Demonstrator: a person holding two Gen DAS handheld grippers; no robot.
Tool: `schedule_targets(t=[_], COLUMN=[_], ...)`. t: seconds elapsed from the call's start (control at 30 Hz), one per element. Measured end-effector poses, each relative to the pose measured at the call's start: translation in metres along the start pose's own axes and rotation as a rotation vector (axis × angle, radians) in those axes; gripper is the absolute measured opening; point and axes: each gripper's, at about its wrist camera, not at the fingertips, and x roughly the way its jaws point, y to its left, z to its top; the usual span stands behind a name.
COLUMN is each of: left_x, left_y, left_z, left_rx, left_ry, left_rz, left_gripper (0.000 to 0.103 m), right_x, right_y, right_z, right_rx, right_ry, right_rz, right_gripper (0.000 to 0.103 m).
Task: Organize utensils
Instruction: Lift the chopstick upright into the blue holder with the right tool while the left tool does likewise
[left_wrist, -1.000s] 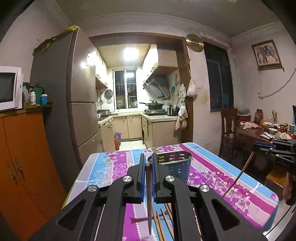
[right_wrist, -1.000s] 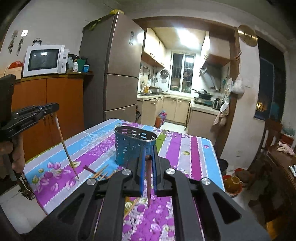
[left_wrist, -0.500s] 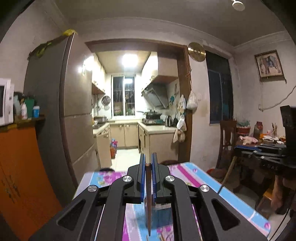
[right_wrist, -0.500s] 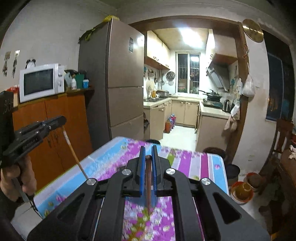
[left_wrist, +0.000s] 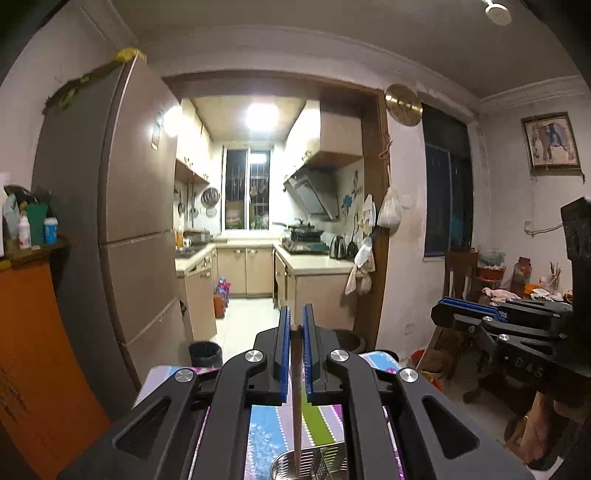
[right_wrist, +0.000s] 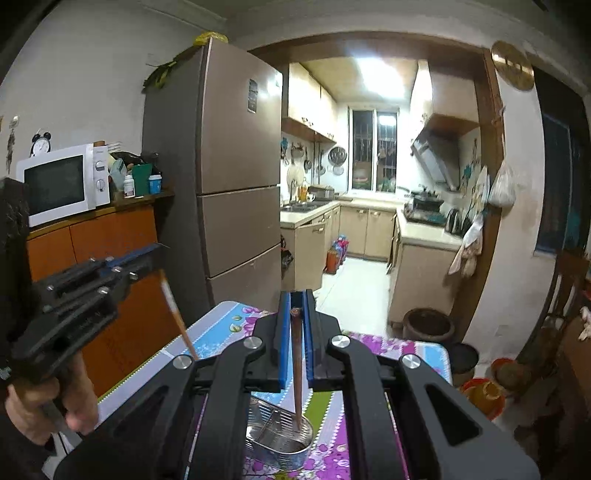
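Both grippers have risen above the table. Left wrist view: left gripper (left_wrist: 294, 360) pinches a brown wooden chopstick (left_wrist: 296, 406) hanging tip-down over the perforated metal utensil holder (left_wrist: 314, 463). Right wrist view: right gripper (right_wrist: 294, 332) pinches its own chopstick (right_wrist: 296, 376) above the holder's rim (right_wrist: 258, 441).

Utensil holder (right_wrist: 279, 441) on table (right_wrist: 410, 350) at lower centre, fridge (right_wrist: 225, 177) upper left behind table, microwave (right_wrist: 61, 182) on cabinet (right_wrist: 110, 236) at far left
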Motion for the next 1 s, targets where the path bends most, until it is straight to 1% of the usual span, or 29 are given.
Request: schedule_targets(t=[0.1, 0.2, 0.3, 0.53, 0.7, 0.77, 0.87, 0.93, 0.97, 1.0], left_x=[0.022, 0.038, 0.051, 0.064, 0.072, 0.074, 0.075, 0.074, 0.074, 0.074], left_y=[-0.001, 0.004, 0.014, 0.023, 0.023, 0.023, 0.024, 0.028, 0.029, 0.030], left_z=[-0.012, -0.022, -0.031, -0.043, -0.043, -0.044, -0.046, -0.049, -0.049, -0.049], left_rx=[0.010, 0.009, -0.004, -0.012, -0.016, -0.012, -0.005, -0.009, -0.014, -0.015], left_ry=[0.033, 0.059, 0.080, 0.105, 0.119, 0.131, 0.136, 0.138, 0.141, 0.141], left_rz=[-0.002, 0.003, 0.014, 0.026, 0.044, 0.047, 0.057, 0.062, 0.065, 0.072], left_gripper=[0.008, 0.008, 0.008, 0.008, 0.008, 0.008, 0.008, 0.008, 0.012, 0.018], right_x=[0.017, 0.030, 0.041, 0.054, 0.059, 0.060, 0.060, 0.059, 0.057, 0.055], right_y=[-0.002, 0.000, -0.003, -0.013, -0.012, -0.015, -0.019, -0.022, -0.024, -0.026], right_z=[-0.008, -0.017, -0.026, -0.033, -0.035, -0.037, -0.038, -0.038, -0.038, -0.038], right_rx=[0.019, 0.002, 0.012, 0.035, 0.038, 0.041, 0.047, 0.050, 0.053, 0.056], right_ry=[0.032, 0.062, 0.087, 0.113, 0.126, 0.126, 0.124, 0.119, 0.114, 0.109], right_rz=[0.027, 0.024, 0.025, 0.021, 0.020, 0.009, -0.004, -0.010, -0.013, -0.016], right_gripper=[0.005, 0.005, 0.005, 0.005, 0.005, 0.007, 0.015, 0.025, 0.028, 0.034])
